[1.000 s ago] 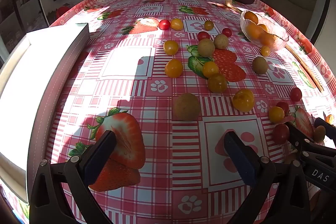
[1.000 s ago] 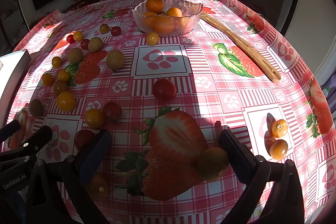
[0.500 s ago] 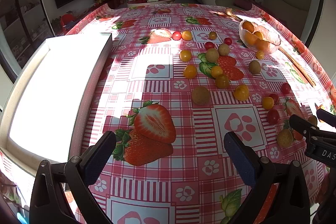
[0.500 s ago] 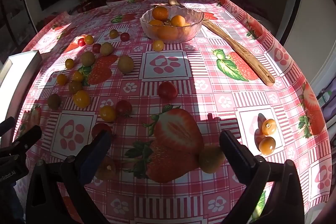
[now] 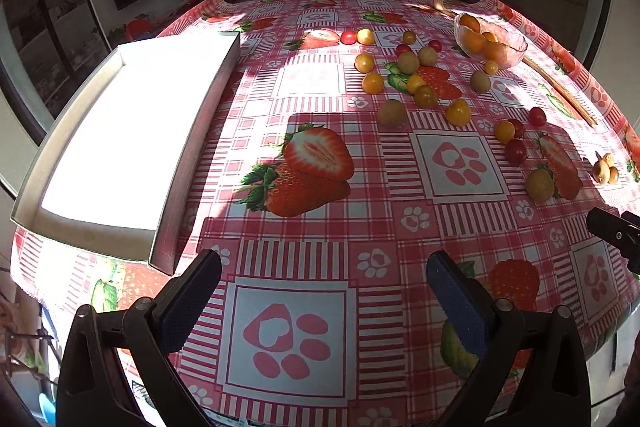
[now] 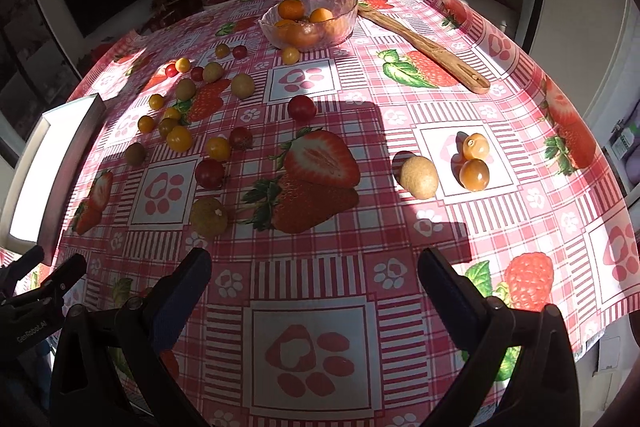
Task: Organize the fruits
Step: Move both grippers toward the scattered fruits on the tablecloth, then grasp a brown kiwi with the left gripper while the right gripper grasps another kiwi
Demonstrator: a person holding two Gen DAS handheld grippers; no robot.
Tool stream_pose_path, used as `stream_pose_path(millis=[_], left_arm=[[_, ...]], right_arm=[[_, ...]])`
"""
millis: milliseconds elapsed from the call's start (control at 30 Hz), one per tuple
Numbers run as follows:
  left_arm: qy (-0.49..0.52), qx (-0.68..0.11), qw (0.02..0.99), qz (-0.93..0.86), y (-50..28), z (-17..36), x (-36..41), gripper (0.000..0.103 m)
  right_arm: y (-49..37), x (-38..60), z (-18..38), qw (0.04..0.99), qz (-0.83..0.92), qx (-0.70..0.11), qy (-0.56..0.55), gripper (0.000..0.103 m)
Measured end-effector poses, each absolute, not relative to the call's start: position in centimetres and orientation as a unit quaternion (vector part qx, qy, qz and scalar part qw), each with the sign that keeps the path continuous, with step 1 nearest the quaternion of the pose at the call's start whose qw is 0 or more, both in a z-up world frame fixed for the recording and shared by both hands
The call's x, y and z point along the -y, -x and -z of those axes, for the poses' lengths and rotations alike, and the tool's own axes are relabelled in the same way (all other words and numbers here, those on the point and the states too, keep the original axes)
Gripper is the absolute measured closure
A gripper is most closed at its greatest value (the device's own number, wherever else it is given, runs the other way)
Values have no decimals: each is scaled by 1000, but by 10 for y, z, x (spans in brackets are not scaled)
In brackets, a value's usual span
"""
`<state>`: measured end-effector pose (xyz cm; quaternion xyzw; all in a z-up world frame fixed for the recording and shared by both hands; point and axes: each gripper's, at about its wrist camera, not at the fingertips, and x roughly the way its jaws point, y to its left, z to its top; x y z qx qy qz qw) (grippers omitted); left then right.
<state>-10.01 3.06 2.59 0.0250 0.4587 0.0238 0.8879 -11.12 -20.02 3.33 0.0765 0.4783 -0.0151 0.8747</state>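
Several small fruits lie scattered on a red strawberry-print tablecloth (image 5: 320, 239): yellow and red cherry tomatoes (image 5: 457, 112) and brownish round fruits (image 5: 392, 113). A glass bowl (image 5: 490, 42) holds orange fruits at the far right; it also shows in the right wrist view (image 6: 308, 21). My left gripper (image 5: 324, 291) is open and empty above the table's near edge. My right gripper (image 6: 314, 285) is open and empty, with a brownish fruit (image 6: 209, 217) and a pale one (image 6: 419, 177) ahead of it.
A white shallow box (image 5: 120, 131) lies on the left of the table. A long wooden spoon (image 6: 424, 45) lies right of the bowl. Two orange fruits (image 6: 474, 163) sit at the right. The other gripper's tip (image 5: 612, 231) shows at the right edge.
Both grippers have pulled back and up from the table towards its near edge, so more of the cloth, the fruits and the white box show. Both stayed open.
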Motion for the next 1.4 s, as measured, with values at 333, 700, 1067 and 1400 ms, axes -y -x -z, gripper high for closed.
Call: stream_pose_path(millis=[333, 700, 1067, 1400], left_arm=[[-43, -452, 891, 14, 91, -35, 3, 0], [-57, -449, 889, 70, 66, -41, 66, 0], [-58, -452, 886, 79, 48, -32, 104, 6], [-46, -487, 869, 77, 38, -14, 114, 49]], right_arm=[[124, 228, -31, 871, 39, -482, -90, 0], [116, 268, -34, 870, 68, -474, -119, 0], [101, 293, -30, 873, 61, -474, -95, 31], [79, 290, -26, 881, 56, -468, -37, 50]])
